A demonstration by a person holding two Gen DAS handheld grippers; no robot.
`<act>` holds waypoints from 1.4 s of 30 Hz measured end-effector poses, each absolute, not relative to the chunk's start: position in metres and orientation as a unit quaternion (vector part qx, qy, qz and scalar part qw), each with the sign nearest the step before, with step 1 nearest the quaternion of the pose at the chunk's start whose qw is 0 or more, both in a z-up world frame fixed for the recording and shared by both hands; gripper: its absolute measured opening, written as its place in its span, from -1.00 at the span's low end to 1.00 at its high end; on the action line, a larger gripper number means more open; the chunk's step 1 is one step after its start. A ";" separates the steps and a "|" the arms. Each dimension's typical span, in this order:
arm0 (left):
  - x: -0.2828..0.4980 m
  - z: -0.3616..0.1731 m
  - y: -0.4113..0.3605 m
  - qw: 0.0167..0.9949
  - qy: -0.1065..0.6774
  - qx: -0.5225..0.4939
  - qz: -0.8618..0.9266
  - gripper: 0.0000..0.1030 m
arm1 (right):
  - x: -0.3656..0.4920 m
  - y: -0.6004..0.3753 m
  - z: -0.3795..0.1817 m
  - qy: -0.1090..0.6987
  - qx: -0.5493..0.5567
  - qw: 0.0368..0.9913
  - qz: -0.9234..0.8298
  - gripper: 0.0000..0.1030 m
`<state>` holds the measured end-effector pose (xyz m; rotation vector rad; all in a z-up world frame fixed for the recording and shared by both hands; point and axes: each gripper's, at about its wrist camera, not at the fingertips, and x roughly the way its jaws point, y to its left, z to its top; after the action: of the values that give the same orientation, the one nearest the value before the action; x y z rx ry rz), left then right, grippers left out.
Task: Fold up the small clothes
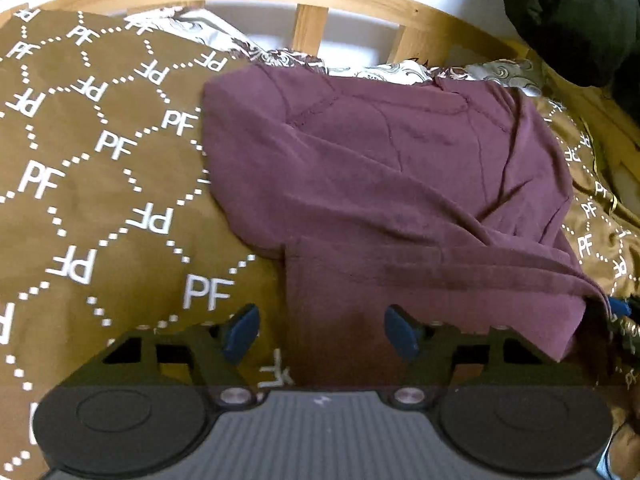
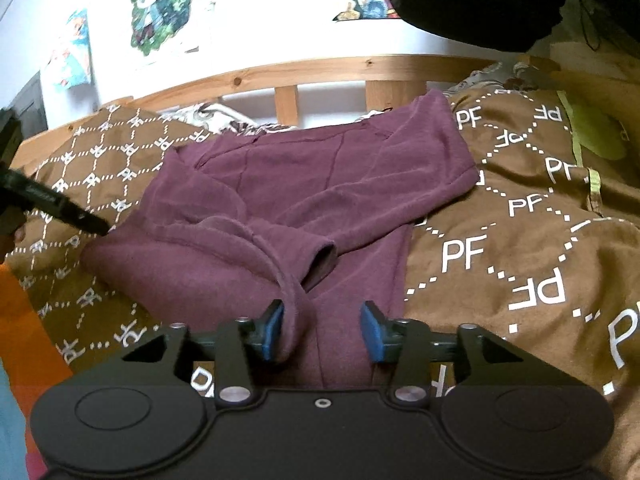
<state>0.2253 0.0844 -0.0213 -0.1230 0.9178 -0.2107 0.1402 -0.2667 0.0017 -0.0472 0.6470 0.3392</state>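
Observation:
A maroon long-sleeved top (image 1: pixel 380 168) lies partly folded on a brown bedspread printed with white "PF" letters (image 1: pixel 100 208). In the left wrist view my left gripper (image 1: pixel 322 332) hovers at the top's near hem; its blue pads stand wide apart and only the hem's left edge lies between them. The right wrist view shows the top (image 2: pixel 320 184) with one sleeve cuff (image 2: pixel 322 258) folded across its middle. My right gripper (image 2: pixel 324 330) is open over the near hem. A ridge of cloth leans on its left pad (image 2: pixel 272 332), while the right pad stands clear of the fabric.
A wooden slatted bed rail (image 2: pixel 320 72) runs along the far side under a white wall with colourful pictures (image 2: pixel 160 8). A black bundle (image 1: pixel 576 16) hangs at the upper right. A black bar (image 2: pixel 60 208) reaches in from the left edge. Patterned white bedding (image 1: pixel 280 56) shows behind the top.

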 end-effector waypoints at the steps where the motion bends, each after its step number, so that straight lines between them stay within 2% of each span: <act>1: 0.228 -0.023 0.083 0.889 0.443 -0.062 -0.099 0.18 | 0.138 -0.266 0.002 0.320 -0.030 0.932 0.170 0.11; 3: 0.233 -0.024 0.081 0.892 0.437 -0.068 -0.095 -0.13 | 0.134 -0.262 0.000 0.324 -0.048 0.929 0.175 0.24; 5: 0.231 -0.026 0.080 0.899 0.424 -0.072 -0.086 -0.58 | 0.127 -0.255 -0.001 0.325 -0.081 0.927 0.169 0.26; 7: 0.223 -0.025 0.079 0.909 0.401 -0.078 -0.078 -0.85 | 0.120 -0.249 -0.003 0.325 -0.114 0.926 0.158 0.29; 13: 0.194 -0.015 0.077 0.930 0.351 -0.078 -0.075 -0.90 | 0.095 -0.232 -0.004 0.309 -0.184 0.920 0.156 0.31; 18: 0.174 0.000 0.079 0.942 0.320 -0.080 -0.056 -0.91 | 0.083 -0.218 -0.006 0.293 -0.231 0.912 0.169 0.43; 21: 0.161 0.008 0.085 0.948 0.300 -0.092 -0.048 -0.91 | 0.079 -0.208 -0.013 0.297 -0.273 0.901 0.156 0.44; 24: 0.146 0.014 0.089 0.953 0.282 -0.106 -0.044 -0.91 | 0.076 -0.205 -0.014 0.291 -0.297 0.901 0.126 0.16; 25: 0.139 0.016 0.091 0.954 0.276 -0.111 -0.043 -0.92 | 0.074 -0.205 -0.013 0.286 -0.303 0.901 0.119 -0.12; 26: 0.133 0.017 0.093 0.954 0.271 -0.117 -0.042 -0.92 | 0.073 -0.205 -0.010 0.279 -0.307 0.903 0.112 -0.54; 27: 0.127 0.018 0.094 0.955 0.267 -0.125 -0.040 -0.92 | 0.071 -0.206 -0.007 0.275 -0.308 0.904 0.110 -0.72; 28: 0.119 0.019 0.095 0.955 0.261 -0.133 -0.037 -0.92 | 0.069 -0.207 -0.004 0.270 -0.308 0.906 0.110 -0.82; 31: 0.096 0.024 0.099 0.958 0.241 -0.152 -0.030 -0.92 | 0.059 -0.208 0.011 0.259 -0.308 0.908 0.114 -0.89; 42: 0.007 0.049 0.124 0.954 0.192 -0.230 -0.001 -0.93 | -0.013 -0.211 0.082 0.220 -0.351 0.900 0.137 -0.92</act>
<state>0.0067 0.1243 0.0488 -0.4663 0.3907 -0.0013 -0.0128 -0.2113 0.0816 -0.7262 0.4554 0.2833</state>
